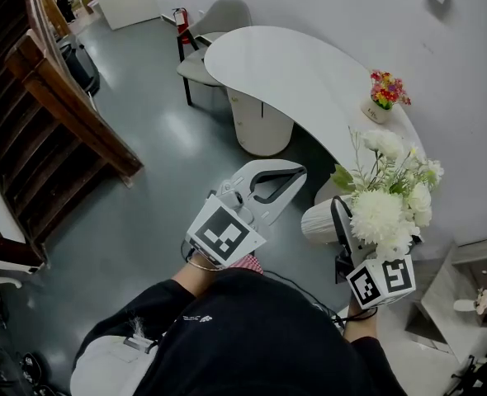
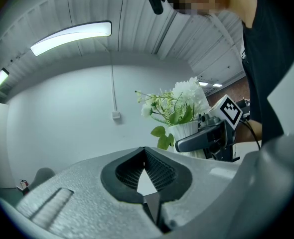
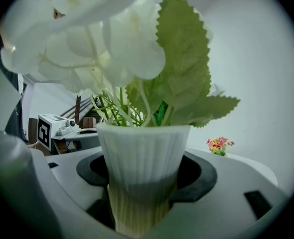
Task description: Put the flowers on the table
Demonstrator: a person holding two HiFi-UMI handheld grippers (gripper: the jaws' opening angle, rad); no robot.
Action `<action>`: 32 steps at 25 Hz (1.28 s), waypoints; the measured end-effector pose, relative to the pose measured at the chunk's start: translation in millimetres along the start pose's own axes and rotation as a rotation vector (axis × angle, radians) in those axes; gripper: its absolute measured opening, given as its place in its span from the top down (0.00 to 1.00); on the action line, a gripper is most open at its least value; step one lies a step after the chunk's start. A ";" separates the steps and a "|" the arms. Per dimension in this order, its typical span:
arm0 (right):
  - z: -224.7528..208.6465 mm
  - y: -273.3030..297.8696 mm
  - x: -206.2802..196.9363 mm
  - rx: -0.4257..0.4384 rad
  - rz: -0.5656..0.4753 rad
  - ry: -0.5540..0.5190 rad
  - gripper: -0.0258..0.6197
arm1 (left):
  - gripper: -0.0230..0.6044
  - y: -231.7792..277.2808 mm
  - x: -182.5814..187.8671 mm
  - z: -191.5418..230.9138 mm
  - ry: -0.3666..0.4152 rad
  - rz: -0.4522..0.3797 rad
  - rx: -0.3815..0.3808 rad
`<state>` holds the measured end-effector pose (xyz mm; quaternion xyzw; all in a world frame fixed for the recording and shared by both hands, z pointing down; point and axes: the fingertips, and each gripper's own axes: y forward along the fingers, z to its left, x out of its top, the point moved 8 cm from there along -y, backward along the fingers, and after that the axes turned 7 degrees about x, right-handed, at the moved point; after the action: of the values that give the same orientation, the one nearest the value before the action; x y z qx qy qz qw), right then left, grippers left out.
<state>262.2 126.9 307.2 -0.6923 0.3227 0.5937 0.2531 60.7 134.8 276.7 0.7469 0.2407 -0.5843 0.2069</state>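
Observation:
My right gripper (image 1: 333, 219) is shut on a white ribbed vase (image 1: 318, 221) that holds white flowers with green leaves (image 1: 390, 198). In the right gripper view the vase (image 3: 143, 158) stands upright between the jaws and the blooms (image 3: 107, 39) fill the top of the picture. The white curved table (image 1: 285, 64) lies ahead, its near end just beyond the vase. My left gripper (image 1: 291, 174) floats level to the left of the vase, jaws shut with nothing in them. The left gripper view shows its closed tips (image 2: 146, 180) and the vase (image 2: 187, 131) off to the right.
A small pot of red and yellow flowers (image 1: 385, 96) stands on the table's right end by the wall. A grey chair (image 1: 219, 19) sits at the far end. A wooden staircase (image 1: 58, 114) runs along the left. A low shelf (image 1: 466, 291) is at the right.

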 end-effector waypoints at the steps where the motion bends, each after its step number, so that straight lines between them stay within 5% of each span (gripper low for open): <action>1: -1.8 4.4 -0.3 -0.001 0.001 0.002 0.43 | 0.97 2.2 -1.6 4.1 0.006 0.004 -0.001; 17: -14.3 95.9 4.4 -0.022 0.024 0.013 0.43 | 0.97 28.9 -30.5 89.0 0.024 0.037 -0.028; 32: -15.3 133.2 -7.2 -0.050 0.023 0.016 0.43 | 0.97 36.4 -53.4 121.3 0.020 0.016 -0.068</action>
<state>172.1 28.3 321.2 -0.6993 0.3177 0.5990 0.2263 -22.0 27.8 301.5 0.7473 0.2564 -0.5664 0.2344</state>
